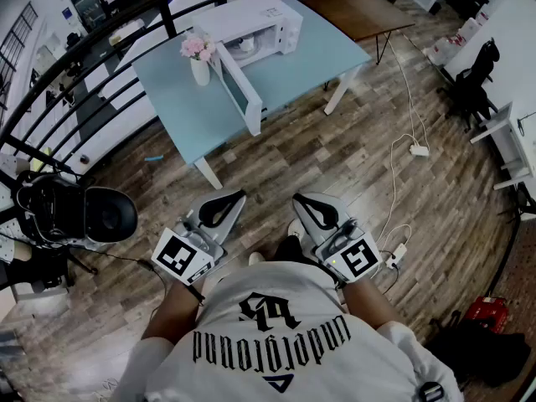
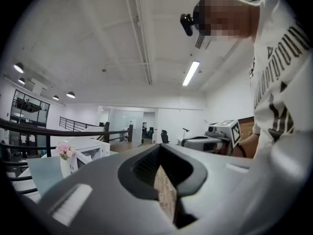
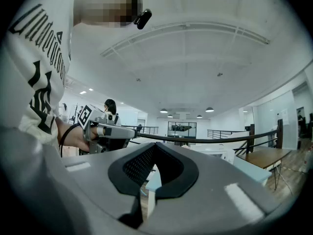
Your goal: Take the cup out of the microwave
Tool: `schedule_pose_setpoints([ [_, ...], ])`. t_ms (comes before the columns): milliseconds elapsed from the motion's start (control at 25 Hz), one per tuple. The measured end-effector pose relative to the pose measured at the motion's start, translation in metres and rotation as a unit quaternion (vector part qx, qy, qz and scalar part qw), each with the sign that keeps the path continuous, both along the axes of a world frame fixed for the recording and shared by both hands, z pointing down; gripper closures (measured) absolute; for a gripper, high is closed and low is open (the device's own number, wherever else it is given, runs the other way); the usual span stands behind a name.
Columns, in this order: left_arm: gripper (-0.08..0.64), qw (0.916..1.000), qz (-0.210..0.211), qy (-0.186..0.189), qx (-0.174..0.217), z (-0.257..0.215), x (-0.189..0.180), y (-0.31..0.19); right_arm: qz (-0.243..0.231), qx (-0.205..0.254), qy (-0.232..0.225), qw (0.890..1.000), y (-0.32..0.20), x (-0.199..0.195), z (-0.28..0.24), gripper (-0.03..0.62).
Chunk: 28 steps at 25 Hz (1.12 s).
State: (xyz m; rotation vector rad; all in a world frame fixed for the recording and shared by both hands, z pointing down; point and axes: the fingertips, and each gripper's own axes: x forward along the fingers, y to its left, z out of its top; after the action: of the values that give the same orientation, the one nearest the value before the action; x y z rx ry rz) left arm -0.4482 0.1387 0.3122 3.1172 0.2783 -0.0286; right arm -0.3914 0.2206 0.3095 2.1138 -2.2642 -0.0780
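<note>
The white microwave (image 1: 251, 25) stands on a light blue table (image 1: 301, 69) well ahead of me, its door (image 1: 239, 90) swung wide open toward me. Inside the cavity shows a pale cup (image 1: 244, 45), small and hard to make out. Both grippers hang low in front of my body, far from the table. My left gripper (image 1: 235, 195) is shut and empty, and so is my right gripper (image 1: 299, 198). In the left gripper view the jaws meet at their tips (image 2: 159, 146), with the microwave (image 2: 90, 148) far off at the left. The right gripper's jaws (image 3: 155, 145) are likewise pressed together.
A white vase of pink flowers (image 1: 199, 57) stands by the microwave door. A black curved railing (image 1: 84, 48) runs behind the table. A black camera rig (image 1: 84, 212) sits at my left. A white cable and power strip (image 1: 419, 150) lie on the wood floor at my right.
</note>
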Motion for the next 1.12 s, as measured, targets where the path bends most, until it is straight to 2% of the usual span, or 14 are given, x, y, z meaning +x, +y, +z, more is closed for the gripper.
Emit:
schedule_pose_setpoints([
  [320, 0.509, 1.0000, 0.001, -0.006, -0.002, 0.004, 0.019, 0.003, -0.015, 0.002, -0.015, 1.000, 0.000, 0.017, 0.002, 0.589],
  [600, 0.509, 0.9998, 0.009, -0.015, -0.003, 0.008, 0.052, 0.008, -0.008, 0.006, -0.023, 1.000, 0.005, 0.051, 0.004, 0.589],
  [800, 0.509, 0.9997, 0.014, -0.020, 0.000, 0.011, 0.092, 0.008, 0.003, 0.013, -0.017, 1.000, 0.009, 0.090, 0.004, 0.589],
  [1120, 0.509, 0.9992, 0.031, -0.025, 0.003, 0.014, 0.183, 0.021, 0.002, 0.008, -0.032, 0.999, 0.023, 0.178, 0.010, 0.589],
])
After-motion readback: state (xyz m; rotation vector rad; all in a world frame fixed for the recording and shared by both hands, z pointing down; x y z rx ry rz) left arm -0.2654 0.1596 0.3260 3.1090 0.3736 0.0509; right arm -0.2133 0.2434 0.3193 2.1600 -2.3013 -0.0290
